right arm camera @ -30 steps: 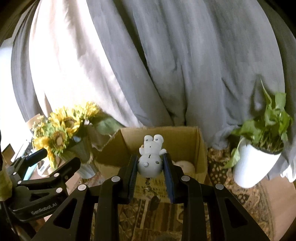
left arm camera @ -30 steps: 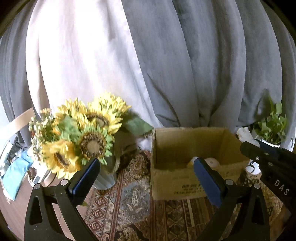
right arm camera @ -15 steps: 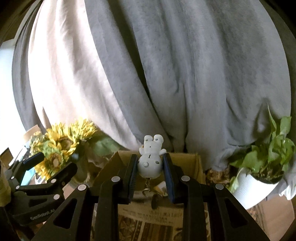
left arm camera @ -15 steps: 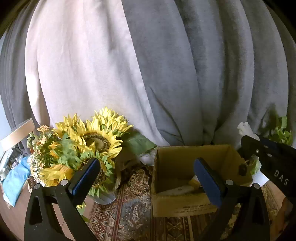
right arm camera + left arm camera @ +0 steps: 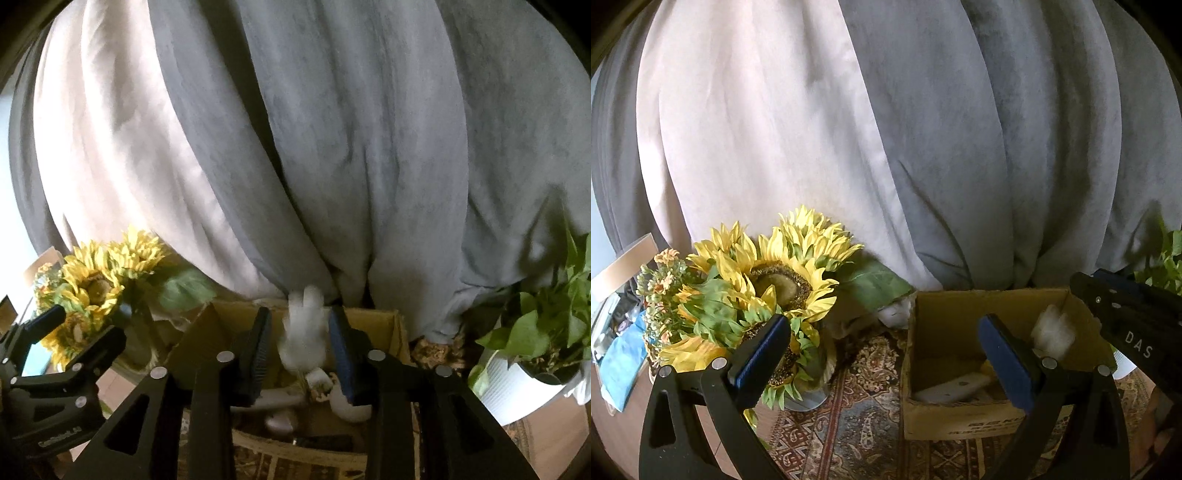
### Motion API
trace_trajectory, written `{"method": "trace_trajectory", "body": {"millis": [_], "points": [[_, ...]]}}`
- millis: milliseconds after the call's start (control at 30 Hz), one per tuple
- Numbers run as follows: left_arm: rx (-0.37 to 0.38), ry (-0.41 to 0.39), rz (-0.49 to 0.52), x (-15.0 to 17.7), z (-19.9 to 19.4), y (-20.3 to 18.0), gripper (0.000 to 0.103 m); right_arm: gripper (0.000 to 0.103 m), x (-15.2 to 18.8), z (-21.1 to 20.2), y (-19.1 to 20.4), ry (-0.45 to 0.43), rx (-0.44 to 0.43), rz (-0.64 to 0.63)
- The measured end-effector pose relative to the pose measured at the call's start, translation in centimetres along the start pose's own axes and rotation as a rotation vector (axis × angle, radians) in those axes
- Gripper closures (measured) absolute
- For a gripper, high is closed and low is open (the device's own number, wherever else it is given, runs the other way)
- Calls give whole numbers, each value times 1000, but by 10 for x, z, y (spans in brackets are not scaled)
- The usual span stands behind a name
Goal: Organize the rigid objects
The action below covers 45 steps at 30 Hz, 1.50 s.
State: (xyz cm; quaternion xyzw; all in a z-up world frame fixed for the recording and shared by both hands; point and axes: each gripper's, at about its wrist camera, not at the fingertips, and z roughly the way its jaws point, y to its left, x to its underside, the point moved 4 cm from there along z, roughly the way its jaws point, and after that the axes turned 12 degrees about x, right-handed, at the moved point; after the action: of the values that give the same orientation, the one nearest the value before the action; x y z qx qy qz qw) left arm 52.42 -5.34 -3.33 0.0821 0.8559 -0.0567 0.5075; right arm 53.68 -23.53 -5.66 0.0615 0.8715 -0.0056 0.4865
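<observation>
**Inspector:** State of the right gripper (image 5: pixel 301 349)?

**Assistant:** The jaws stand apart above the open cardboard box (image 5: pixel 400 334). A white figurine (image 5: pixel 303 341) shows between the pads, blurred. There is a gap on each side, so neither pad appears to touch it. Whether anything supports it, I cannot tell.

**Inspector:** And the left gripper (image 5: pixel 882 363)?

**Assistant:** Jaws wide apart, with nothing between the blue pads. It sits to the left of the box, over the patterned rug (image 5: pixel 864 413).

**Inspector:** Box contents?

**Assistant:** From the left wrist view, the cardboard box (image 5: pixel 955 421) holds a pale flat item (image 5: pixel 951 389) near its front wall, and the same white figurine (image 5: pixel 1052 334) appears as a blur over its right side. The right wrist view shows several pale rounded items on the box floor, too dim to identify.

**Inspector:** Surroundings?

**Assistant:** A sunflower bouquet (image 5: pixel 768 288) stands left of the box. A potted plant (image 5: pixel 532 354) in a white pot stands to its right. Grey and cream curtains (image 5: pixel 923 147) hang on the far side.
</observation>
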Motion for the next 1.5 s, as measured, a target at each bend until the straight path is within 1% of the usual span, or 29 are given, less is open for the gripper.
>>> {"method": "trace_trajectory", "body": {"millis": [133,233,267,400,467,567,633,700,833,933,1000,1167,1367,1500], "points": [[-3,-3,1,1,-4,1,0,65,2,-2,-2,4,25,-8],[-4,-13,0,2,-13,1,0,63,4,-9,-3,3,37,-3],[-4,-16,-1,2,-18,1,0,63,5,-14,-4,1,40,-2],[-1,-31,-3,5,-37,0,0,55,7,-33,-6,-13,53,-5],[-1,-35,-4,6,-47,-2,0,53,8,-45,-6,-24,65,-8],[2,-43,-1,10,-63,-4,0,43,11,-65,-8,-40,82,-8],[-4,-50,2,13,-76,-6,0,33,13,-76,-11,-47,97,-4],[-11,-60,5,16,-88,-9,0,27,17,-90,-14,-55,113,-1],[-36,-83,-7,26,-117,-14,0,17,24,-113,-18,-57,133,-10],[-60,-93,-15,36,-140,-19,0,12,33,-132,-22,-58,141,-11],[-71,-95,-20,42,-155,-22,0,10,39,-144,-24,-59,143,-14],[-76,-109,-15,53,-185,-30,0,8,55,-174,-28,-58,130,-16],[-63,-124,7,70,-226,-37,0,8,75,-215,-27,-65,135,1],[-41,-133,20,84,-253,-37,0,8,90,-245,-22,-72,155,4]]}}
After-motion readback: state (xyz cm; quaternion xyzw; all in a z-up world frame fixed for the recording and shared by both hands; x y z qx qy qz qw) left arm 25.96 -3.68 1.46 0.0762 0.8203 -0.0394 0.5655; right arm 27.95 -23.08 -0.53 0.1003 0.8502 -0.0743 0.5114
